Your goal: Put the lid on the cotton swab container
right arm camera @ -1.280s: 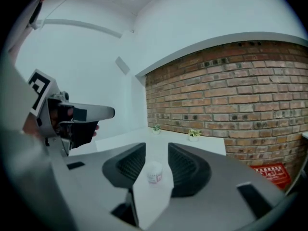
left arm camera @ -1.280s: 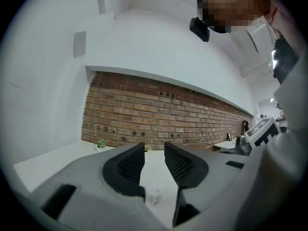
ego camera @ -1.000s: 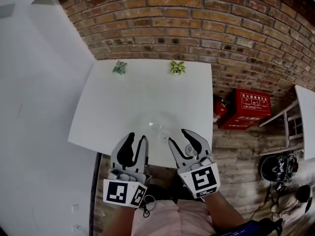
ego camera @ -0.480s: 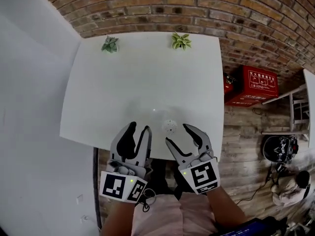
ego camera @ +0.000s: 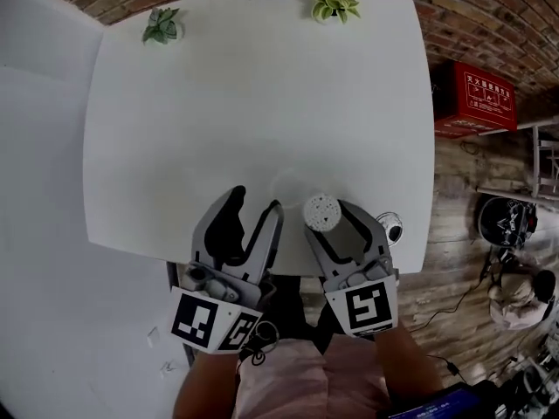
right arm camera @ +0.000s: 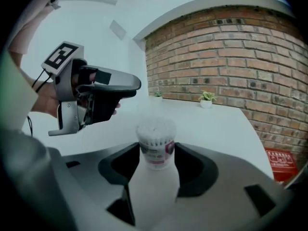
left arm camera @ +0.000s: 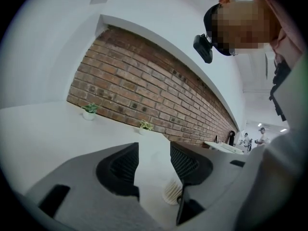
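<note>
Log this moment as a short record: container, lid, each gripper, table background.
container: cotton swab container, upright on the white table, top open, swabs showing
lid: not on the container; a small round clear object beside the right gripper may be it
left gripper: jaws apart, just been opening, nothing between them
right gripper: jaws just been closing, container between them, contact unclear
background: potted plants at the table's far edge
</note>
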